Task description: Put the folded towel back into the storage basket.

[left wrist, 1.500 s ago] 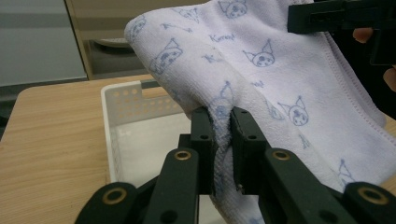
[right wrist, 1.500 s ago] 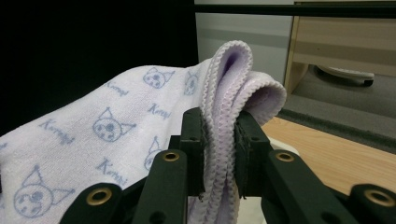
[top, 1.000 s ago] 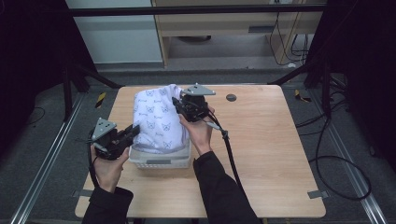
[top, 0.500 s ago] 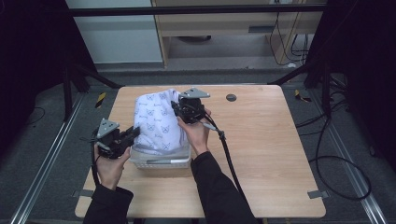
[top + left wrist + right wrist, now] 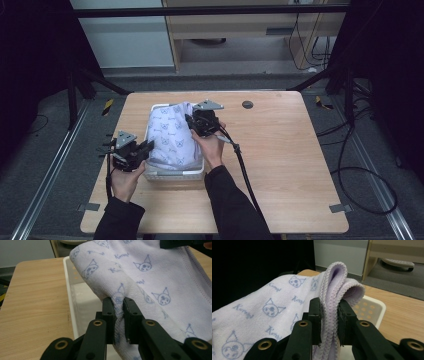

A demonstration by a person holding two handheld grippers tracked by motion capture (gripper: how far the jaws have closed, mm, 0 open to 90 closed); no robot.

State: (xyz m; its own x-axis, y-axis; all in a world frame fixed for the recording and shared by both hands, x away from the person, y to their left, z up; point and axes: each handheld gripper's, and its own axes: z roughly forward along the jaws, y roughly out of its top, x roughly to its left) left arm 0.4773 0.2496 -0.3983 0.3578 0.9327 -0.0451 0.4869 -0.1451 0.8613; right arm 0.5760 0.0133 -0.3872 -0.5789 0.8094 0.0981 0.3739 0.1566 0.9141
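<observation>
Towel (image 5: 172,137) long axis runs near-to-far over basket (image 5: 175,174); left gripper (image 5: 119,306) & right gripper (image 5: 329,308) each clenched on it.

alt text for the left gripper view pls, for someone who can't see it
The left gripper pinches a fold of a pale lilac towel printed with cartoon cat faces, its two black jaws rising from the bottom of the picture. The towel drapes over a white plastic basket on a light wooden table.
</observation>
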